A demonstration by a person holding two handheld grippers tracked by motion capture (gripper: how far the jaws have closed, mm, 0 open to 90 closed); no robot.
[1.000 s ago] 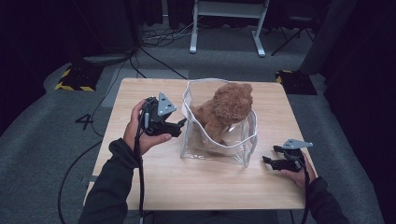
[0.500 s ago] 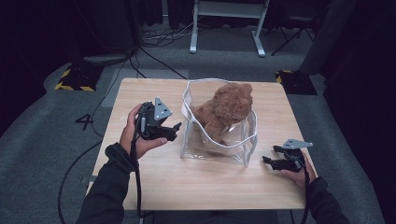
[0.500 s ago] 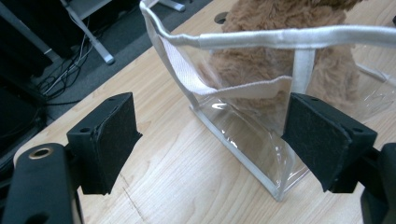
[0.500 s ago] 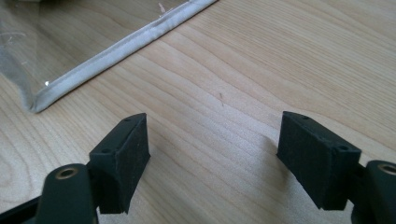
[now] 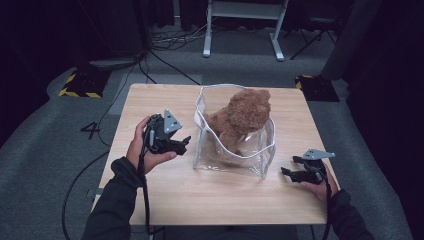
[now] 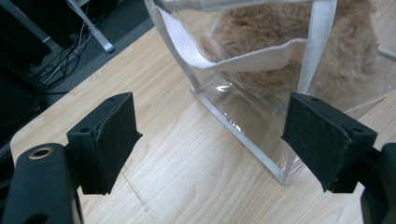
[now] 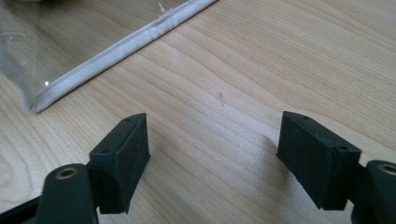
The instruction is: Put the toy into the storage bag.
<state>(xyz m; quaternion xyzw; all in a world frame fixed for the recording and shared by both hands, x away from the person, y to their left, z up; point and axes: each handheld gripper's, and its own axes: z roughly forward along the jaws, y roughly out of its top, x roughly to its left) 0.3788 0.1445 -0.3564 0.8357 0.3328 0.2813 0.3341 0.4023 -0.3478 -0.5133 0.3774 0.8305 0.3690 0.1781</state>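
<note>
Since the earlier frames the left gripper (image 5: 172, 142) has drawn back from the clear plastic bag (image 5: 235, 157) toward the table's left edge, opening a gap where it was close against the bag's wall; the right gripper (image 5: 295, 172) has kept its place near the front right corner of the wooden table (image 5: 210, 200).

Both grippers now have their jaws spread wide with nothing between them. In the left gripper view the jaws point straight at the bag's lower left corner (image 6: 280, 175), its white-bound bottom seam running diagonally away from the right-hand jaw, so this hand is the nearer one and faces the bag head on. In the right gripper view only the bag's white seam (image 7: 116, 53) crosses the upper left, well ahead of the jaws and off to one side.

The bag stands upright at the table's middle, mouth open, with white trim and a white strap (image 6: 243, 58) sagging across its side. A brown plush teddy bear (image 5: 240, 117) sits in it, upper part rising above the rim and leaning toward the far right.
</note>
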